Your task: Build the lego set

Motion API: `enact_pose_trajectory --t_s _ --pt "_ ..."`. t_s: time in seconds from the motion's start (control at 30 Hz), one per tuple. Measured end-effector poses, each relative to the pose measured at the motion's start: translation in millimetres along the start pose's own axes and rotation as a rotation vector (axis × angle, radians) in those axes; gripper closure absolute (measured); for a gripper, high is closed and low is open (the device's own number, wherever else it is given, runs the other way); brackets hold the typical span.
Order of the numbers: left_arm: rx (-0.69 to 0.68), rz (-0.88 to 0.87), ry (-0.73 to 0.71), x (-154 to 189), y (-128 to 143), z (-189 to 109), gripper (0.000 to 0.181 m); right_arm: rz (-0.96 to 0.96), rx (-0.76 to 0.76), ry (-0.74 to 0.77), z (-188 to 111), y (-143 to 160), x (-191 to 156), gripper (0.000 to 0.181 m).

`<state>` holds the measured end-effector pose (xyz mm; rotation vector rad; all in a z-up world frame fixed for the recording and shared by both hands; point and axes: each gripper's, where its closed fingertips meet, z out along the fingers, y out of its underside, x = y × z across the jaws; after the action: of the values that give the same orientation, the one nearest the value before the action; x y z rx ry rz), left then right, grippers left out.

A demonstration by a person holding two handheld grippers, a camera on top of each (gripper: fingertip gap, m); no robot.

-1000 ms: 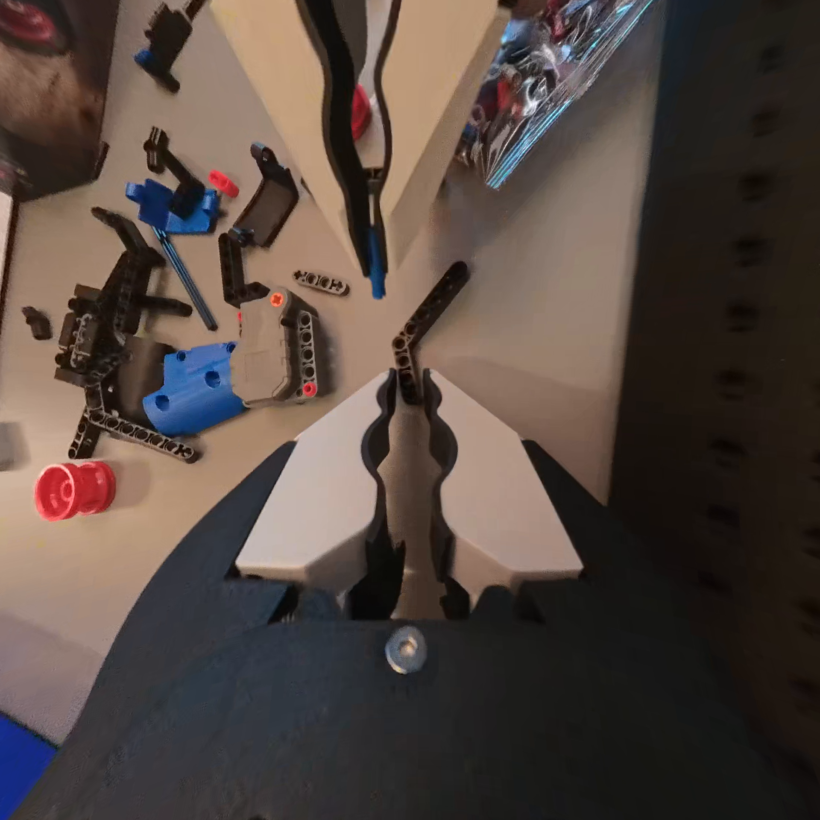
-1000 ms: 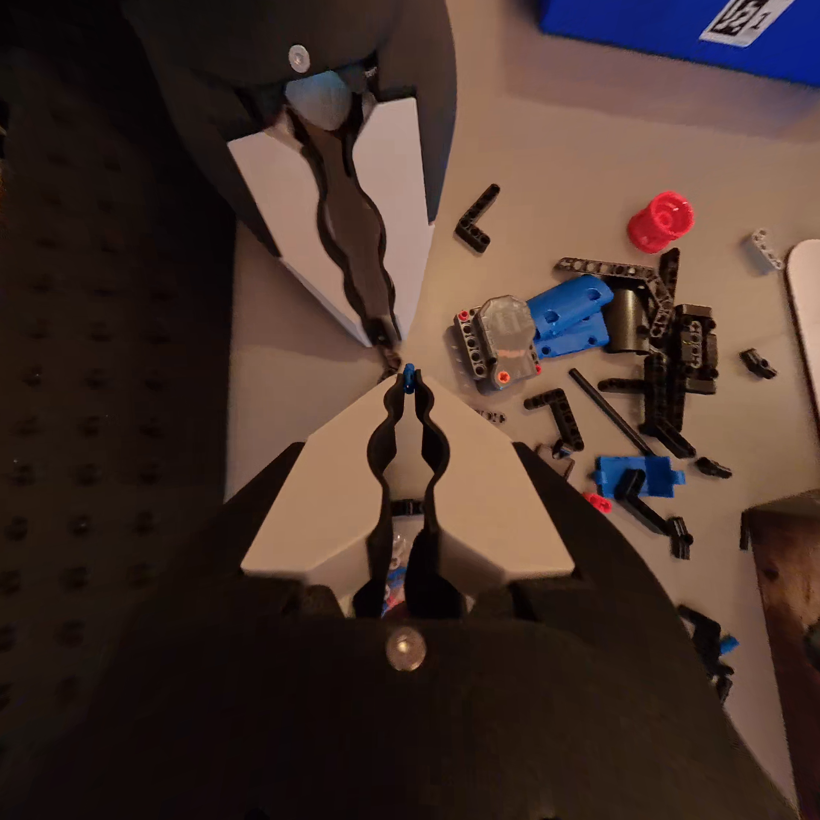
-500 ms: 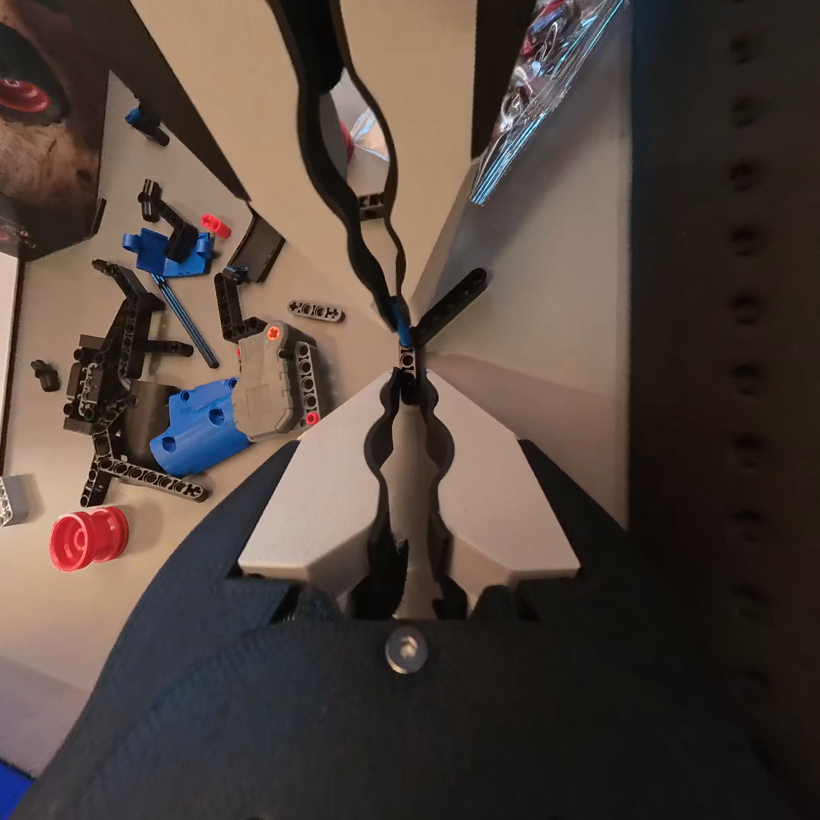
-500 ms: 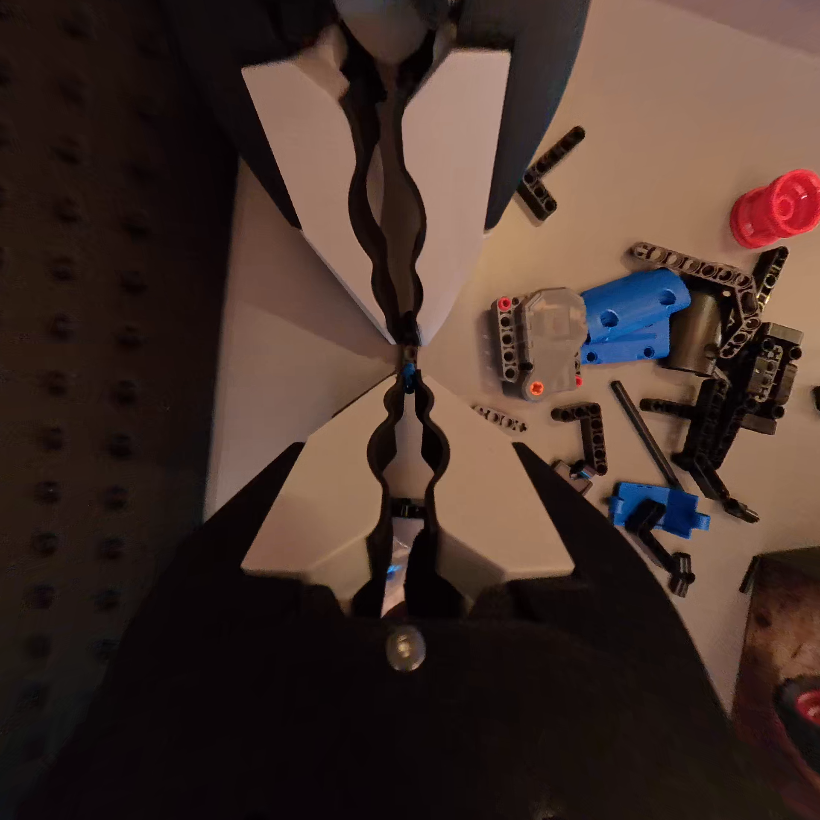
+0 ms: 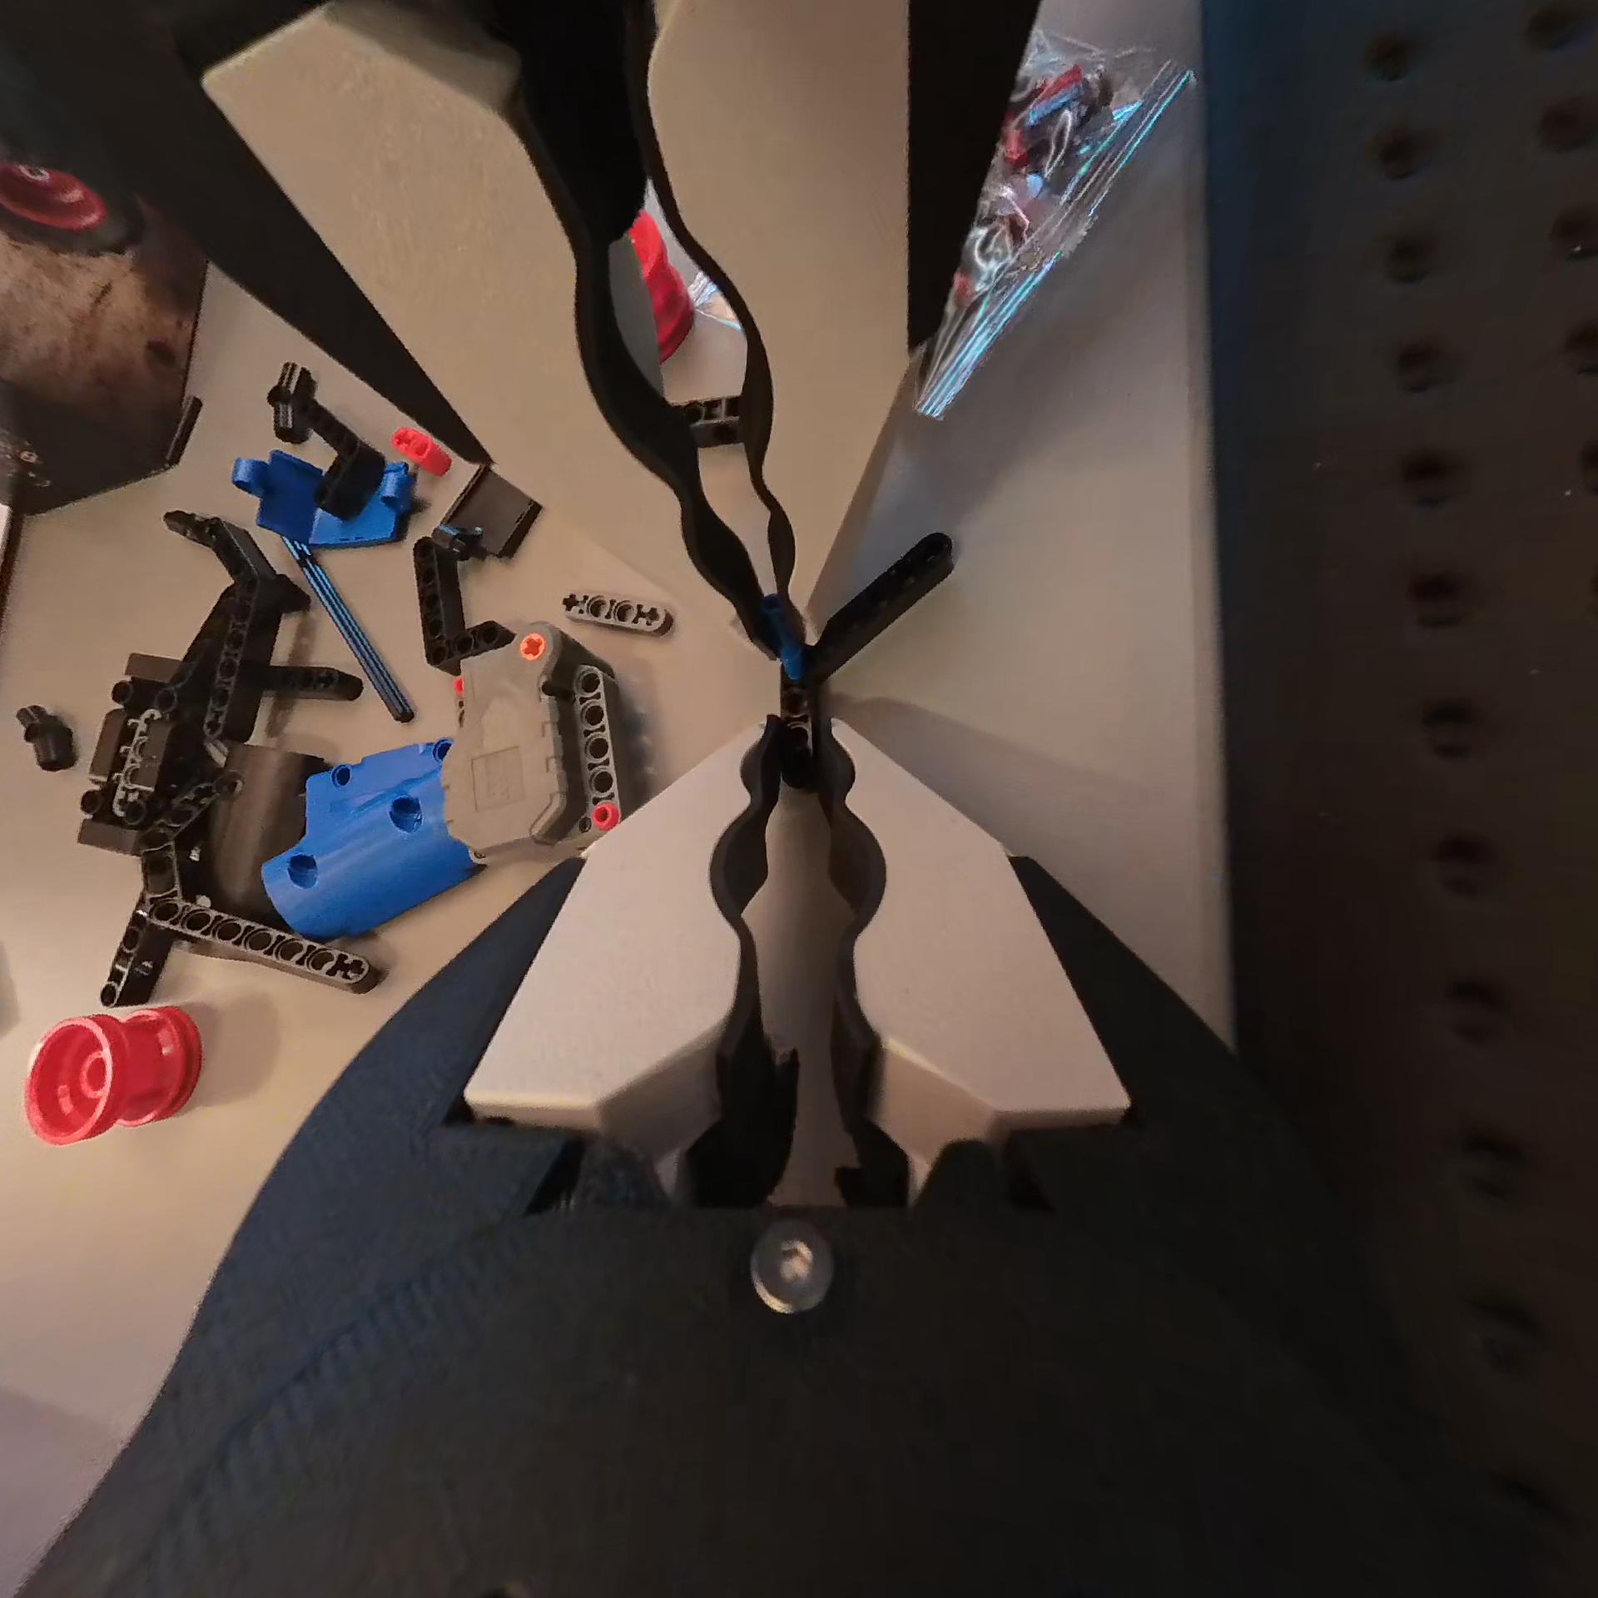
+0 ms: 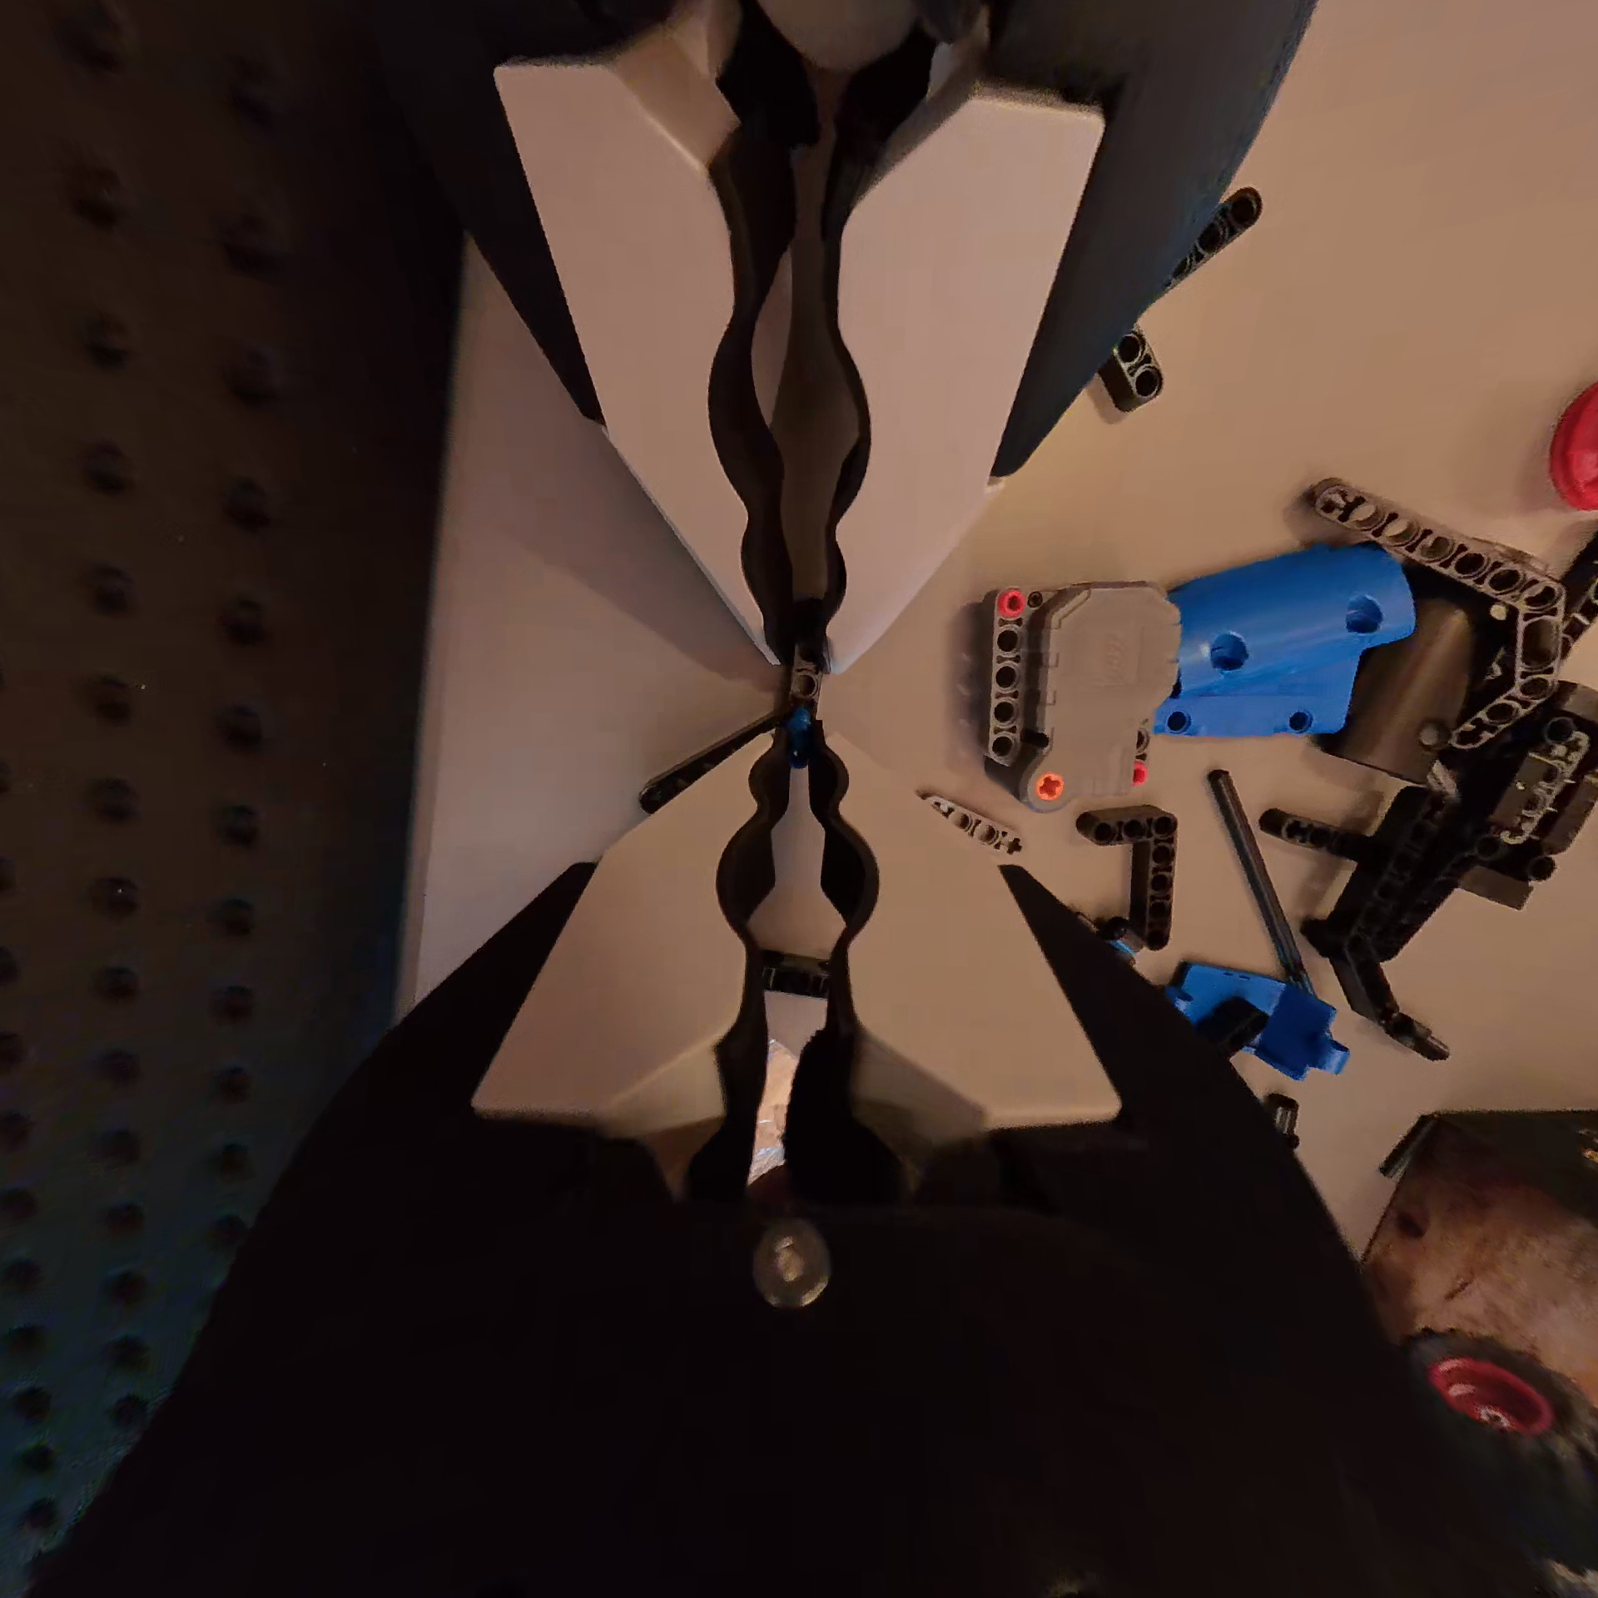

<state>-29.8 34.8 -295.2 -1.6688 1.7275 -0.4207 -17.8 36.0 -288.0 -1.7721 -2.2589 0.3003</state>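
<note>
The two tools meet tip to tip above the table (image 5: 994,778), and the build looks only partly done. The left gripper (image 5: 797,761) is clamped on the short end of a bent black beam (image 5: 873,605), whose long arm angles up and away to that gripper's right. The right gripper (image 6: 800,761) is pinched on a small blue pin (image 6: 797,731), its tip right at a hole in the beam's held end; whether it is seated yet I cannot tell. Off to the left gripper's left lies what has been put together so far: a grey block joined to a blue shell (image 5: 372,830) and a black frame (image 5: 173,744). Still loose around it are a red wheel hub (image 5: 108,1072), a thin axle (image 5: 346,631), an L-shaped beam (image 5: 450,605) and a short grey link (image 5: 618,612), and beyond the right gripper a clear bag of parts (image 5: 1038,199), so plenty remains.
</note>
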Motion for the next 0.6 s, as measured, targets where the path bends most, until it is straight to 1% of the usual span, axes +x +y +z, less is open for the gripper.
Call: enact_pose_trajectory --t_s 0.13,0.27,0.37,0.4,0.43,0.47,0.57,0.6 --pt "0.027 -0.02 0.01 0.3 -0.7 0.6 0.175 0.042 0.003 -0.06 5.6 0.1 -0.4 0.179" --pt "0.053 -0.048 0.024 0.5 -0.6 0.3 0.175 0.04 -0.023 -0.096 5.8 0.2 -0.7 0.18" --pt "0.052 -0.028 0.02 0.3 -0.6 0.2 0.175 0.083 0.016 -0.124 5.5 0.6 -0.2 0.178" --pt "0.054 -0.029 0.018 0.2 -0.7 0.3 0.175 0.108 0.04 -0.132 4.4 0.6 -0.9 0.176" --pt "0.053 -0.023 0.015 0.3 -0.9 0.4 0.175 0.133 0.075 -0.134 1.8 -0.7 -0.8 0.161" --pt "0.051 -0.015 0.011 0.4 -1.2 0.6 0.175 0.155 0.119 -0.119 -2.7 -2.8 1.9 0.157" --pt "0.055 -0.015 0.012 0.3 -2.3 1.6 0.175 0.192 0.194 -0.081 -12.4 -5.1 7.4 0.181" --pt "0.055 -0.011 0.013 0.3 -2.7 1.9 0.175 0.192 0.197 -0.071 -11.6 -5.1 6.9 0.181"
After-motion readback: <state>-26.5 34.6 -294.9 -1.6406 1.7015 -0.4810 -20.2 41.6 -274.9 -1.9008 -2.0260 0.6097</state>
